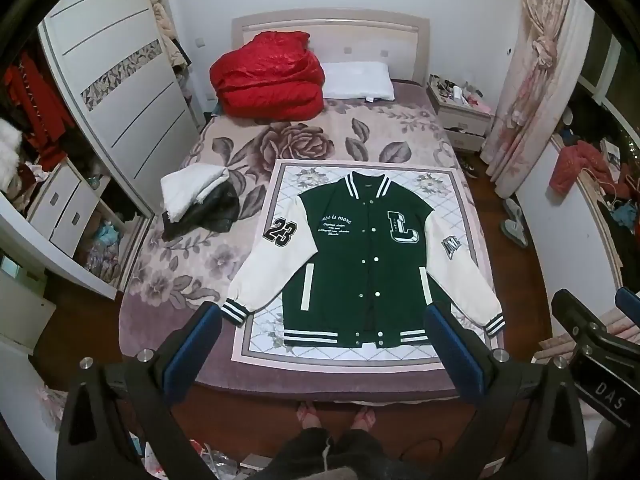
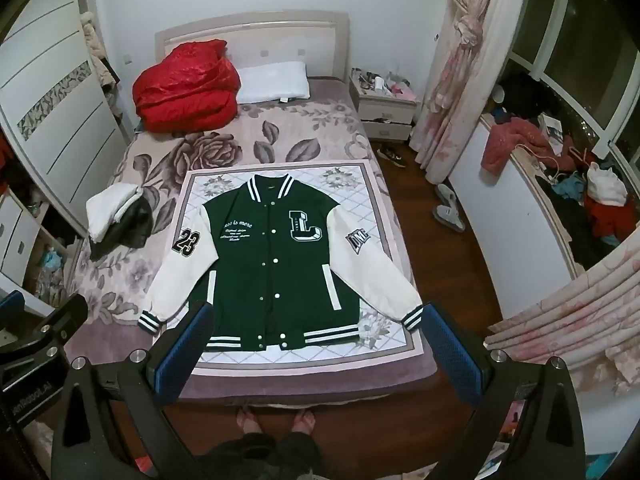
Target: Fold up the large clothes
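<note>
Both grippers, left gripper and right gripper, are hovering wide-fingered and empty above the foot edge of the bed, folding not yet begun, so each is needing a sleeve cuff of the varsity jacket.

Jacket flat on mat at bed's foot, clothes pile left, pillow behind

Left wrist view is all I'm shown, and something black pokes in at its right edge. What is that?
Observer: That is the right gripper. Its own camera shows the jaws wide open with nothing between them.
Operator: Is it touching the jacket?
Observer: No. Its fingers hang in the air over the foot of the bed, clear of the jacket, which lies flat and buttoned.
</note>
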Tool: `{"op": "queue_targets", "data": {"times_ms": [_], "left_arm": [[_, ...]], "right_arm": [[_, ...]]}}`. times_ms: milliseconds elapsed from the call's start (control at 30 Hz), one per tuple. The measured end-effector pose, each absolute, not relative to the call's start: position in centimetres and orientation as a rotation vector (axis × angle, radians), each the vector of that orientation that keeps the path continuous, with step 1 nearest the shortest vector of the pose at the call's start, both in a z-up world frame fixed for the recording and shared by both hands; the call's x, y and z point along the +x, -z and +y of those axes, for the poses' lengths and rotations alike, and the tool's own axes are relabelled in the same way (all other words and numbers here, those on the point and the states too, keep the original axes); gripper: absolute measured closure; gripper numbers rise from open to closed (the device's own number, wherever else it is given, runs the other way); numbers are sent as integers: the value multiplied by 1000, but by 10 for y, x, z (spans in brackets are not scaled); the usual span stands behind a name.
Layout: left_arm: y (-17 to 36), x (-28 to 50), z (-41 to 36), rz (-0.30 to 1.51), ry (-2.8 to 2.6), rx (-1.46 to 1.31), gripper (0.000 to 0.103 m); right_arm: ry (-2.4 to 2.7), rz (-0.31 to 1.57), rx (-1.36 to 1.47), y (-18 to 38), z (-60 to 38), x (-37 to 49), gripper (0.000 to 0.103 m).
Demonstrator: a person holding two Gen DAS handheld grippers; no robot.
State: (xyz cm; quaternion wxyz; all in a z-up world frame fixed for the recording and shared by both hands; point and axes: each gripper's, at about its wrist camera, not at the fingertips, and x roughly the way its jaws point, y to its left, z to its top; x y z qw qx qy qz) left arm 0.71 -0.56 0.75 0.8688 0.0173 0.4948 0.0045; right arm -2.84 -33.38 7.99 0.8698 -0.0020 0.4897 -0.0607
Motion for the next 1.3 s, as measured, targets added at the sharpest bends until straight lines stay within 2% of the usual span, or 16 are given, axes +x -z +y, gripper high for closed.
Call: {"op": "queue_targets", "data": {"times_ms": [1300], "left_arm": [[-36,7,-22,984,29,10,0]], "right_arm": [[136,981,-18,-104,-336,-36,0]]}}
